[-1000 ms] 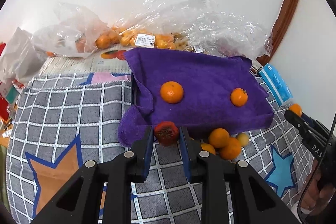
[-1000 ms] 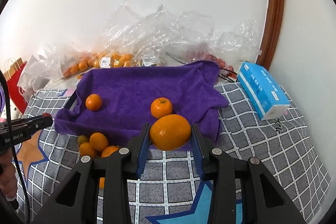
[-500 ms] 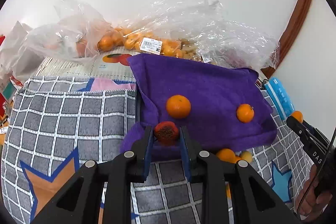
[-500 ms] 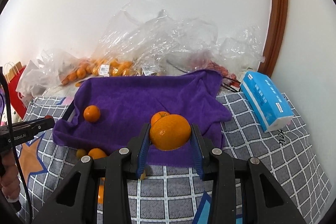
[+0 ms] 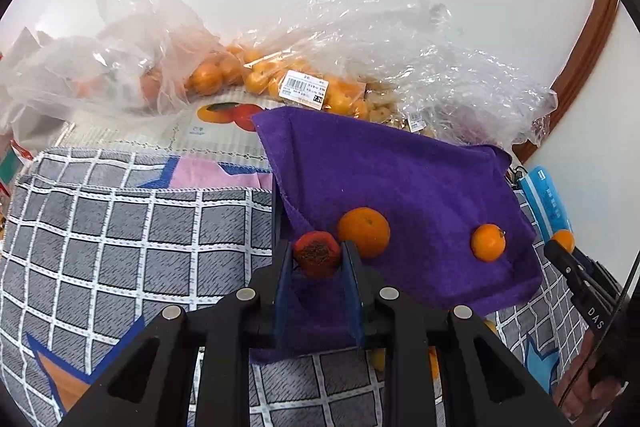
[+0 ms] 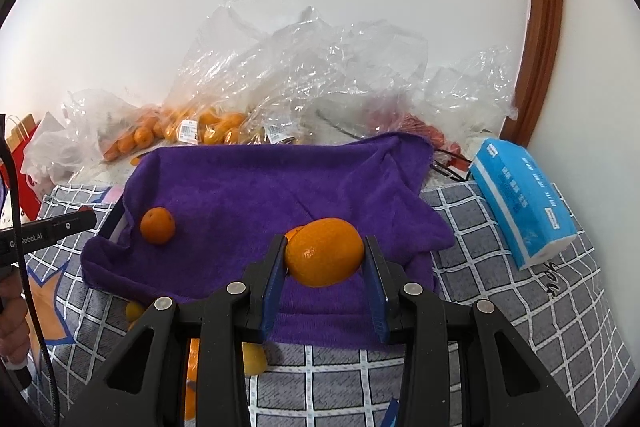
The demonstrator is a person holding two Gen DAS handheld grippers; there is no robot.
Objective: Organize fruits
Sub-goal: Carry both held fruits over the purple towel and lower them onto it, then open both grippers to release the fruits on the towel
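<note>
My left gripper [image 5: 317, 255] is shut on a small red fruit [image 5: 317, 254], held over the near left edge of the purple towel [image 5: 400, 183]. Two oranges lie on the towel: one [image 5: 364, 231] just beyond the red fruit, one [image 5: 488, 242] to the right. My right gripper [image 6: 325, 251] is shut on a large orange [image 6: 325, 251], held over the towel's [image 6: 248, 187] near right part. A small orange [image 6: 157, 225] lies at its left; another is mostly hidden behind the held orange.
Loose citrus [image 6: 252, 359] lies on the grey checked cloth [image 5: 120, 235] in front of the towel. Clear plastic bags of oranges [image 5: 256, 79] line the wall behind. A blue tissue pack [image 6: 520, 203] lies right of the towel.
Both grippers have moved forward with their fruit, from in front of the towel's near edge to over the towel. The loose citrus on the cloth has dropped below both grippers.
</note>
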